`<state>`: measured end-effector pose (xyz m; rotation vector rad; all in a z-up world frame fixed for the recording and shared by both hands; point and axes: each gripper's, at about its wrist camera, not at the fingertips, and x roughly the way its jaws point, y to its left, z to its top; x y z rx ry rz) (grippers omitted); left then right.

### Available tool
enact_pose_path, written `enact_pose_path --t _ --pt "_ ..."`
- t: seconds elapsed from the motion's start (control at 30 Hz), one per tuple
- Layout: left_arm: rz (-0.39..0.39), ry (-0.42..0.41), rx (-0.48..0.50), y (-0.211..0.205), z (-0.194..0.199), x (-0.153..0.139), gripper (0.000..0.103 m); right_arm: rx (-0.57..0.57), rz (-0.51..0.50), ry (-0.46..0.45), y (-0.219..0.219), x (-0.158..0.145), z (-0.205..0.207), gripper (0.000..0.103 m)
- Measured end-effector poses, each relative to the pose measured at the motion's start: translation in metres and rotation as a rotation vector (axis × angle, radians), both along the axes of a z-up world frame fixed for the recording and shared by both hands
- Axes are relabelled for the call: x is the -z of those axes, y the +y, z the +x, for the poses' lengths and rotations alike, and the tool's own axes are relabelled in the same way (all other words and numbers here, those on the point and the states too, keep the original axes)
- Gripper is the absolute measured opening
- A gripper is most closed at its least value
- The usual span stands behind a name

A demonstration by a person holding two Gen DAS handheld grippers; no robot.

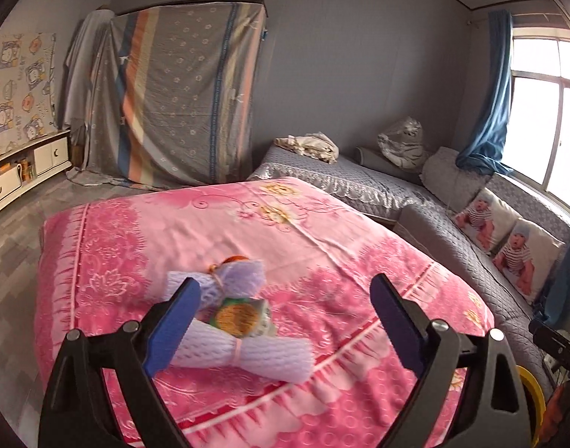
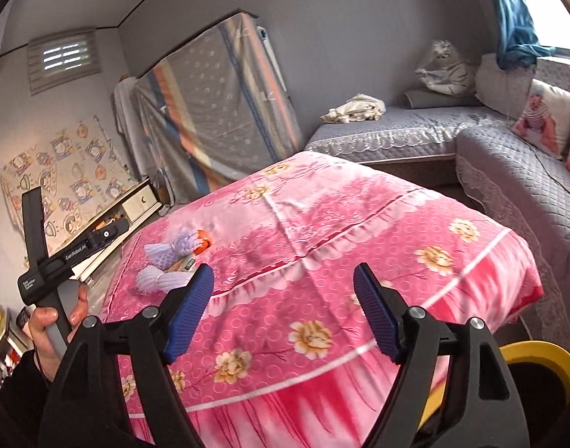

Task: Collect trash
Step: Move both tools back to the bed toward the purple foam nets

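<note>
Grey walls (image 1: 359, 56), bright window (image 1: 546, 112), blue curtain (image 1: 490, 104), grey quilted corner sofa (image 1: 434, 231), pink floral cover (image 1: 285, 224)

Your left black gripper with blue ribbed pads (image 1: 286, 315) gapes wide, empty; right one (image 2: 283, 311) likewise, tilted downward.

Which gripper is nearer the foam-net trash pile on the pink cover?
Left. The left gripper hangs open just short of the foam-net pile; the right gripper sits off to the pile's right, also open and empty.
</note>
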<state>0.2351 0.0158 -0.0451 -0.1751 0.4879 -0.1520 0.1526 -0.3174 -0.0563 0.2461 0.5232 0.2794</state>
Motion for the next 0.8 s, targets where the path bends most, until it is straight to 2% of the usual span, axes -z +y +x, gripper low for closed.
enact_pose_path --t 0.2,0.4,0.57,0.8 --pt "-0.009 0.013 -0.088 0.05 0.017 0.004 0.089 -0.139 -0.031 0.032 0.062 0.01 0.036 0.074" --pt "-0.006 0.043 -0.136 0.081 0.034 0.018 0.089 -0.247 -0.137 0.072 0.12 0.027 0.064 0.074" --pt "-0.025 0.09 -0.132 0.096 0.048 0.037 0.089 -0.33 -0.209 0.123 0.157 0.045 0.089 0.074" --pt "-0.043 0.149 -0.08 0.103 0.073 0.059 0.089 -0.386 -0.304 0.158 0.19 0.069 0.11 0.075"
